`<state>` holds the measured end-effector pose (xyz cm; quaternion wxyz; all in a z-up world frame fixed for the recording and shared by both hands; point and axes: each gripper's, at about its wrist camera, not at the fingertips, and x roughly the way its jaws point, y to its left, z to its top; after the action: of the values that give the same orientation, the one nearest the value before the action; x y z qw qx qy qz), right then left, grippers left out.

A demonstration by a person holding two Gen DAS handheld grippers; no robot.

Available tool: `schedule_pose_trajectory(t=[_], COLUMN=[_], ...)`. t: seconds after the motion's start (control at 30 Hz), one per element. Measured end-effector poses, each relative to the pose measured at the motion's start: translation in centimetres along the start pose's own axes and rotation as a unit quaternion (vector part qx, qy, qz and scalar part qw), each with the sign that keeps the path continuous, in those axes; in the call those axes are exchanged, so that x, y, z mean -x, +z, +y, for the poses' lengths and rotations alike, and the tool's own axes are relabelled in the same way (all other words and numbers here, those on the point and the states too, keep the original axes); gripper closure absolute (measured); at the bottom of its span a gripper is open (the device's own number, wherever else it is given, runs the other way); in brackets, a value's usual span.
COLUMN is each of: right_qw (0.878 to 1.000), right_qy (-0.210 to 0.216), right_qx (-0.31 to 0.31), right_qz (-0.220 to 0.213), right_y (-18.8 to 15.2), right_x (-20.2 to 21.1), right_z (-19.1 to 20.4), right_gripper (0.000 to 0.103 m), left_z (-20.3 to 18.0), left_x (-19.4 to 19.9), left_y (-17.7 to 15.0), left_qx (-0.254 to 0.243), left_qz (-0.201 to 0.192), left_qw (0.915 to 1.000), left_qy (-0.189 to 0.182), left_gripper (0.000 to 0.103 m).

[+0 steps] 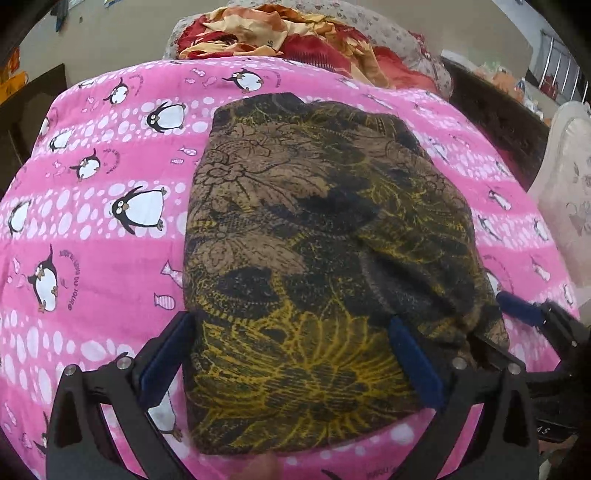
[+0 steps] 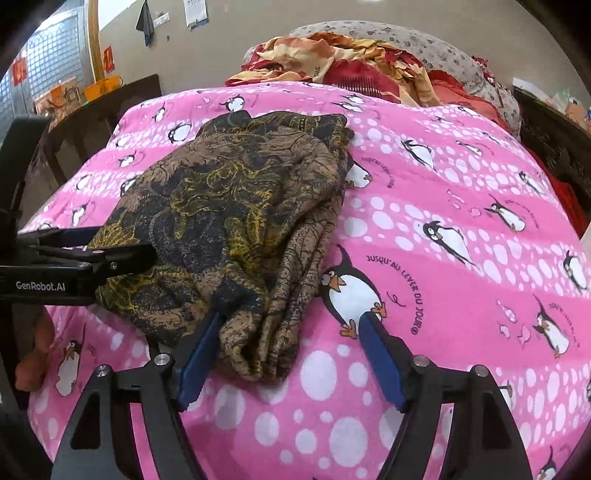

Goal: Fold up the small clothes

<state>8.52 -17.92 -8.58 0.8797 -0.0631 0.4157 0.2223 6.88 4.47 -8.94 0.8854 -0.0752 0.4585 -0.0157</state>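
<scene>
A brown, black and yellow floral garment [image 1: 314,229] [image 2: 229,206] lies folded into a thick oblong on the pink penguin bedcover [image 1: 92,240] [image 2: 443,184]. My left gripper [image 1: 291,319] [image 2: 122,243] is open wide over its near end. One blue pad sits at the cloth's left edge, the other rests on top of the fabric. My right gripper [image 2: 291,314] [image 1: 506,326] is open at the near right corner. Its left finger is tucked against the bunched layers and its right finger lies on bare bedcover. Neither gripper pinches the cloth.
A heap of red and orange clothes [image 1: 266,33] [image 2: 351,62] lies at the bed's far end against a grey patterned pillow [image 1: 399,40]. A dark wooden frame [image 1: 495,114] borders the right side, with a white chair [image 1: 565,192] beyond. A person's hand [image 2: 37,350] shows at the lower left.
</scene>
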Motion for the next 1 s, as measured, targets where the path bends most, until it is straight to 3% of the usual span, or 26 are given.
schedule_pose_trajectory(t=[0.23,0.33,0.37,0.43,0.53,0.77,1.0], right_qw=[1.0,1.0,0.999,0.999,0.998,0.997,0.996], right_qy=[-0.003,-0.01,-0.016,-0.032,-0.063,-0.079,-0.081], right_qx=[-0.001,-0.002,-0.011,-0.029,-0.027,-0.024,-0.03], right_qz=[-0.001,0.024,0.03,0.026,0.014,-0.005,-0.007], right_y=[-0.1,0.5,0.8,1.2,1.4,1.3,1.0], right_x=[0.1,0.7,1.6,4.0,7.2,13.1,14.7], right_z=[0.1,0.2,0.1,-0.1,-0.3,-0.5,-0.3], right_gripper=[0.022,0.022,0.022,0.022,0.022,0.02,0.019], left_z=[0.6,-0.1,-0.5,-1.4,-2.5,-4.7,-5.8], left_x=[-0.5,0.3,1.1,2.8,5.9,10.6,12.0], left_y=[0.5,0.8,0.8,0.7,0.8,0.8,0.5], left_qx=[0.02,0.012,0.009,0.002,0.002,-0.004,-0.013], left_qz=[0.01,0.015,0.014,0.005,-0.012,-0.034,-0.038], left_qw=[0.9997,0.9998,0.9993,0.9972,0.9961,0.9978,0.997], left_qy=[-0.011,0.011,0.034,0.075,0.088,0.057,0.066], left_gripper=[0.0,0.0,0.0,0.0,0.0,0.0,0.0])
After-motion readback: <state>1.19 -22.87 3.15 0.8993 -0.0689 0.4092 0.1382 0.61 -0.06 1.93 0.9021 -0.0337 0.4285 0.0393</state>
